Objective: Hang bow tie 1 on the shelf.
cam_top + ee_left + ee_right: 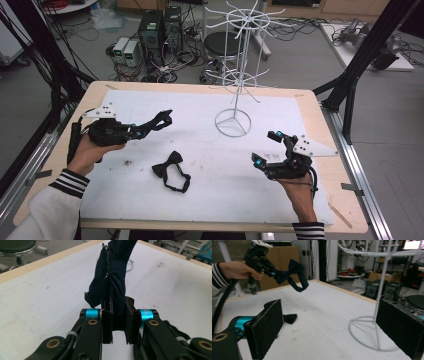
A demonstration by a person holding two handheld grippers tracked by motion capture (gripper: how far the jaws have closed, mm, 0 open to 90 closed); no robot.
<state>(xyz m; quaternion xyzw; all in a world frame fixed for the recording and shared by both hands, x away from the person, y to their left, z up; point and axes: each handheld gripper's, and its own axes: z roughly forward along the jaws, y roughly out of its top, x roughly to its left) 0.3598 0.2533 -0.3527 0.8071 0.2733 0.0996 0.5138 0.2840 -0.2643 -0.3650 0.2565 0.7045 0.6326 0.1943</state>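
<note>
My left gripper (pixel 140 130) hovers over the left of the table, shut on one wing of a dark navy bow tie (pixel 160 120) that sticks out beyond its tips. Between the two pads in the left gripper view, the bow tie (pixel 113 275) is pinched by my left gripper (pixel 119 312), its strap hanging loose. A second black bow tie (pixel 171 170) lies flat on the white mat. My right gripper (pixel 266 148) is raised at the right, jaws wide open and empty. The right gripper view shows its pads (pixel 265 327) far apart, with the held bow tie (pixel 293 272) in the left gripper (pixel 265 265) beyond.
A tall white wire rack (pixel 234 65) with hooked arms stands on a ring base (pixel 233 123) at the back centre of the white mat (pixel 210 200). In the right gripper view its base (pixel 364 333) lies between my jaws. Computers and cables crowd the floor behind the table.
</note>
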